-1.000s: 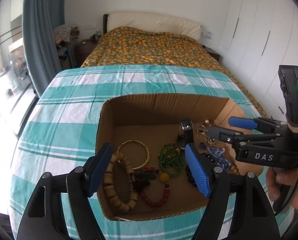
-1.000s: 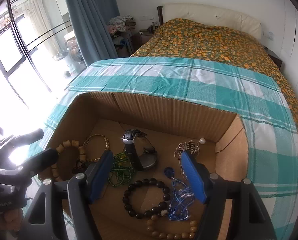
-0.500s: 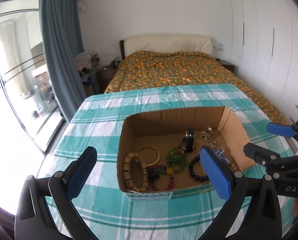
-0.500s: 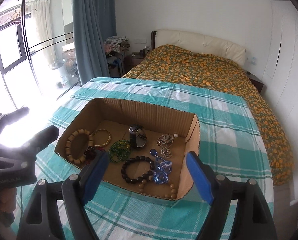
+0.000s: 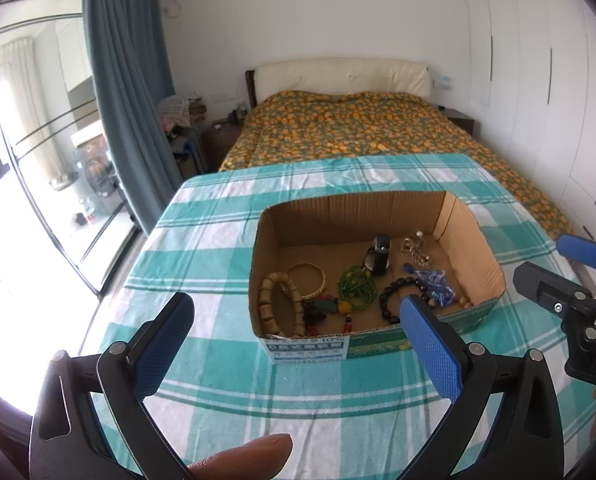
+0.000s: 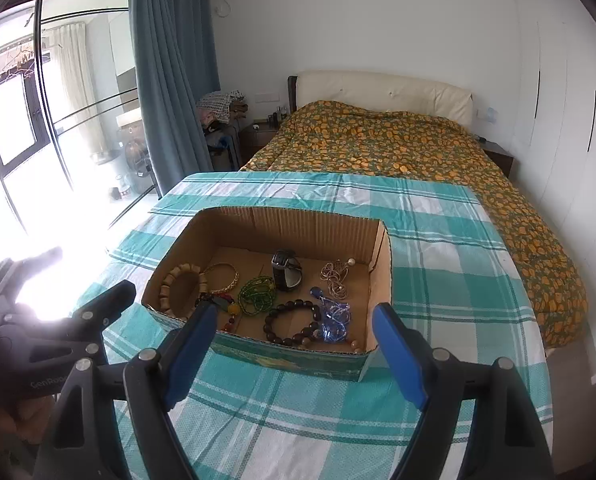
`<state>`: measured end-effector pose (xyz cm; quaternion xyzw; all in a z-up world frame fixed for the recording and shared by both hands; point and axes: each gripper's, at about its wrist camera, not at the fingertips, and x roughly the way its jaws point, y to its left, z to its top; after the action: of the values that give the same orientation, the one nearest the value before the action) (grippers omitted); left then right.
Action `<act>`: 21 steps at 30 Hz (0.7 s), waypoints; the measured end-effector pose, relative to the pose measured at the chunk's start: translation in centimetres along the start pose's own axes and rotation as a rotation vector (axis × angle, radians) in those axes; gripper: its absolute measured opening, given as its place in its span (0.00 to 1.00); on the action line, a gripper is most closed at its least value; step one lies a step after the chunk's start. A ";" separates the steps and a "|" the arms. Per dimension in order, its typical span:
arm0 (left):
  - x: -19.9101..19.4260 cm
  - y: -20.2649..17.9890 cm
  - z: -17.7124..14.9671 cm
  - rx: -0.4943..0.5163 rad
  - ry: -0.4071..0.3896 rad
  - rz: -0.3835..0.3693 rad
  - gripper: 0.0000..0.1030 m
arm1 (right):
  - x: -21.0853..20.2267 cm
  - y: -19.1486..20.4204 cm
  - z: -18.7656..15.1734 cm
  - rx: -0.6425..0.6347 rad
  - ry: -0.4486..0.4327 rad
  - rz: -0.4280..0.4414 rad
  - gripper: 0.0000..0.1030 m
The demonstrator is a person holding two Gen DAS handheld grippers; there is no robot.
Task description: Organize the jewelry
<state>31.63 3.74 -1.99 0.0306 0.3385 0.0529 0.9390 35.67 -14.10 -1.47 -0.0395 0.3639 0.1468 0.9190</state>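
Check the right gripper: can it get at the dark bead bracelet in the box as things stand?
Probably yes. The right gripper is open and empty, the cardboard box has no lid, and the dark bead bracelet lies uncovered near the low front wall.

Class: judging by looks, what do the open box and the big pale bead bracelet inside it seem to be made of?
Box: corrugated cardboard, matte brown; ribbed inner walls show it. Pale bead bracelet: probably wood, dull tan chunky beads, though plastic or seed cannot be excluded.

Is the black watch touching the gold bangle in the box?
Apart. The right wrist view shows bare cardboard between the black watch and the gold bangle in the box.
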 end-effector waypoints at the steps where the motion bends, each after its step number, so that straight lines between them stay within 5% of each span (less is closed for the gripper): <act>1: -0.3 0.0 -0.1 -0.002 0.000 -0.001 0.99 | -0.3 0.1 0.0 -0.001 0.002 -0.008 0.79; 21: -4.2 1.8 0.9 -0.056 -0.031 0.001 1.00 | -3.9 2.8 0.6 -0.063 -0.022 0.007 0.79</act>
<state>28.89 4.96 1.53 0.0053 0.3225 0.0622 0.9445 32.53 -12.24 1.76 -0.0656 0.3491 0.1620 0.9206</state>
